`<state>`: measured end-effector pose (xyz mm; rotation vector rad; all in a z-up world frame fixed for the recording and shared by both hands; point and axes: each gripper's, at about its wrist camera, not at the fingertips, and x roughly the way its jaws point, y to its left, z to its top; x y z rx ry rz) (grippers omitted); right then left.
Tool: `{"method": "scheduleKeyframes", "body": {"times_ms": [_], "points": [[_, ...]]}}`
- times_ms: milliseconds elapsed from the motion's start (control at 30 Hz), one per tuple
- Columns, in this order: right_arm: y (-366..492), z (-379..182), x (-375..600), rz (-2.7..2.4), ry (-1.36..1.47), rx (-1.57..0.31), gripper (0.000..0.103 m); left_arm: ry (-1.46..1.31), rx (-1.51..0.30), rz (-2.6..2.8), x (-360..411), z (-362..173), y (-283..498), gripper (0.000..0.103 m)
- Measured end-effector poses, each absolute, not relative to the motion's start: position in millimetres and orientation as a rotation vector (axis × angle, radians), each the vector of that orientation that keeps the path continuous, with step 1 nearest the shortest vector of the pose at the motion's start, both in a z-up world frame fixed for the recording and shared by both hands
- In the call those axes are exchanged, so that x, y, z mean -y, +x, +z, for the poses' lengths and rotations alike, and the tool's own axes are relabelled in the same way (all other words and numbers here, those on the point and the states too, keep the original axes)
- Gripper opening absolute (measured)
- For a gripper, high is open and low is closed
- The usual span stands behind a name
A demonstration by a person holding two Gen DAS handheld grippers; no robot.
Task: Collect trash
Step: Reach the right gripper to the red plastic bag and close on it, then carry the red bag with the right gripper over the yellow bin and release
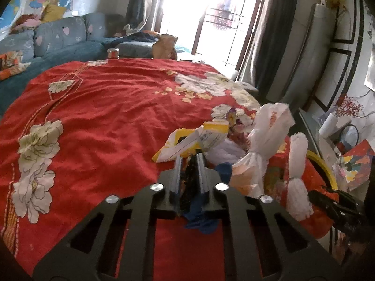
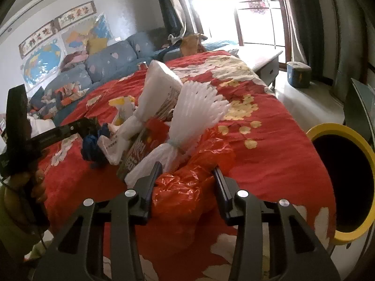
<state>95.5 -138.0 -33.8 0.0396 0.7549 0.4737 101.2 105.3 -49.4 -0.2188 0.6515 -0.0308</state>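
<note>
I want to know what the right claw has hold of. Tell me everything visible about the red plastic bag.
The red plastic bag is thin, glossy, translucent orange-red film, crumpled and heavily creased. It lies bunched on the red floral bedspread, at the near edge of the trash pile. The right claw has its two fingers pressed on either side of the bunched part. A white foam net sleeve rests against its top.

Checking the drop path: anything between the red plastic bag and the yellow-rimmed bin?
Nothing visible. The red plastic bag sits between the right hand-held gripper fingers; only bare red bedspread separates it from the yellow-rimmed bin at the bed's edge.
</note>
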Motion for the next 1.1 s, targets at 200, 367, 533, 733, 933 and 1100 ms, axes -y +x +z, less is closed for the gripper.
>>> {"method": "scheduleKeyframes", "body": {"times_ms": [200, 367, 533, 733, 933, 1100], "points": [[96.0, -25.7, 148.2, 0.456, 0.065, -0.733, 0.039, -0.304, -0.616, -0.095, -115.2, -28.2, 100.3, 0.002], [96.2, -19.9, 156.6, 0.448, 0.085, -0.712, 0.038, -0.379, -0.593, -0.129, -122.6, -15.4, 101.0, 0.002], [97.2, -14.7, 165.9, 0.44, 0.109, -0.694, 0.038, -0.407, -0.571, -0.175, -116.0, -4.0, 101.4, 0.002], [99.5, -11.8, 165.6, 0.474, 0.083, -0.73, 0.038, -0.398, -0.561, -0.23, -94.2, 4.0, 104.3, 0.002], [101.0, -17.1, 172.2, 0.456, 0.046, -0.78, 0.038, -0.369, -0.575, -0.298, -62.9, 5.7, 109.3, 0.002], [101.6, -26.8, 185.8, 0.436, 0.07, -0.812, 0.038, -0.343, -0.584, -0.346, -37.7, 5.5, 113.3, 0.002]]}}
